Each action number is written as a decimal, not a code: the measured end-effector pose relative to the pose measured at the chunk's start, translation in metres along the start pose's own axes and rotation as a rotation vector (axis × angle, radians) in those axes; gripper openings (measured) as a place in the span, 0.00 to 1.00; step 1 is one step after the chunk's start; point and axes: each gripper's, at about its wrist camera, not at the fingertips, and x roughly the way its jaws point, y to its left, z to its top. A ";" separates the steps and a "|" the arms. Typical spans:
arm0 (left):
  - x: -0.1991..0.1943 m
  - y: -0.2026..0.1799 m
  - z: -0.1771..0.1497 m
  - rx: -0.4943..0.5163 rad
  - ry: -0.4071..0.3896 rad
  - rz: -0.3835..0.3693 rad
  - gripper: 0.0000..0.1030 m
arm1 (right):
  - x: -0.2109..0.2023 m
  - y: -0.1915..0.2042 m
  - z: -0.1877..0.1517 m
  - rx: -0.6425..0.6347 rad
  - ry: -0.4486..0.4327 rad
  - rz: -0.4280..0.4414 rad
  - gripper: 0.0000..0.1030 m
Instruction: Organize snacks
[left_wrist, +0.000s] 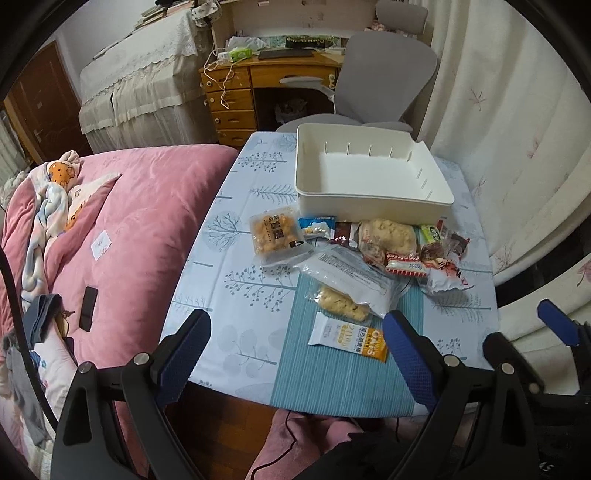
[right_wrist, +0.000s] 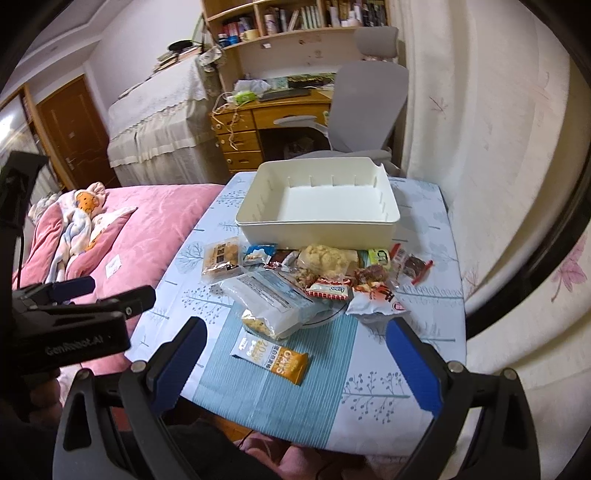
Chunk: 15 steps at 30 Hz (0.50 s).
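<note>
So the white storage bin sits empty at the far side of the desk, and I'll use it as the anchor. Going left to right along the bin's near wall: a clear pack of golden puffs, a small blue packet, a dark brown wrapper, a lumpy beige pastry bag, a green packet, and a clear wrapper with dark red stuff inside, can't really tell what that one is. A red-and-white packet lies in front of the pastry bag. Nearer than those, a big clear-and-white bag overlaps a crumbly yellow snack, and closest of all is a white-and-orange protein bar on the teal striped mat.

Left gripper hovers off the desk's near edge with its blue fingers spread wide, nothing in them. Right gripper is the same deal, wide apart and empty, protein bar sitting between its fingers in that view.
</note>
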 end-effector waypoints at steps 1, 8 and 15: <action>-0.001 -0.002 -0.001 -0.003 -0.004 0.001 0.91 | 0.001 -0.001 -0.001 -0.010 -0.004 0.002 0.95; -0.003 -0.010 -0.005 -0.026 -0.025 -0.020 0.91 | 0.009 -0.008 -0.009 -0.075 -0.006 0.001 0.95; 0.006 -0.015 -0.002 -0.029 0.000 -0.040 0.91 | 0.012 -0.007 -0.017 -0.157 0.001 0.016 0.95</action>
